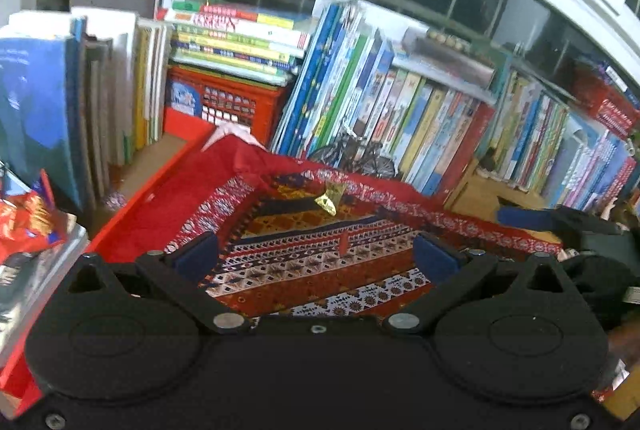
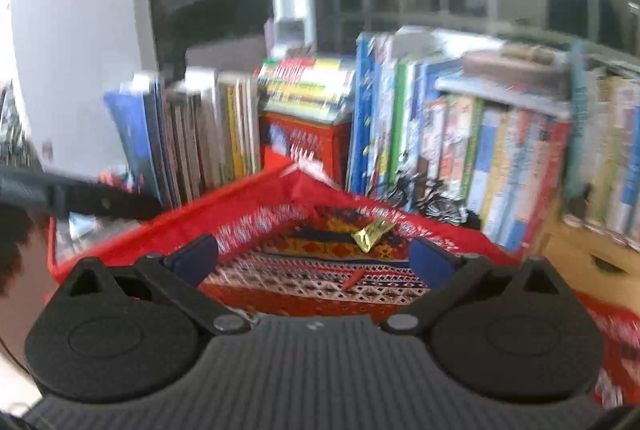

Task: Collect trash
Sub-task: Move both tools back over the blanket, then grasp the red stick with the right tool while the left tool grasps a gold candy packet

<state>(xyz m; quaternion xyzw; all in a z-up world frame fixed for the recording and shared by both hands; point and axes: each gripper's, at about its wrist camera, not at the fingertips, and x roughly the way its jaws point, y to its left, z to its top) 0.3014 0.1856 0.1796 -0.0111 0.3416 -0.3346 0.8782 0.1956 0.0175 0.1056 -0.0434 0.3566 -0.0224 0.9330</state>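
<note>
A: Left of the scene: why does your left gripper (image 1: 316, 256) hang over the near edge of the patterned red cloth (image 1: 320, 270)?

B: Its jaws stand wide with nothing between them, and it looks straight along the cloth to the gold wrapper (image 1: 329, 199). You appear to hold it there to line up a reach; the wrapper lies well ahead of the blue pads (image 1: 434, 258), toward the far border of the cloth.

A: And the small red scrap (image 1: 343, 242)?

B: It lies nearer you, between the pads and the wrapper, flat on the striped bands. Both pieces sit apart, so each likely needs its own pick.

A: Centre: what stands behind the cloth?

B: A red crate (image 1: 232, 103) carrying a flat stack of books, with upright books (image 1: 400, 117) beside it and a small model bicycle (image 1: 352, 153) just past the cloth's far edge.

A: Right: what of your right gripper (image 2: 314, 258)?

B: Jaws likewise wide and empty. In its blurred view the gold wrapper (image 2: 372, 232) lies ahead, slightly right of centre, the red scrap (image 2: 354, 278) closer in.
</note>
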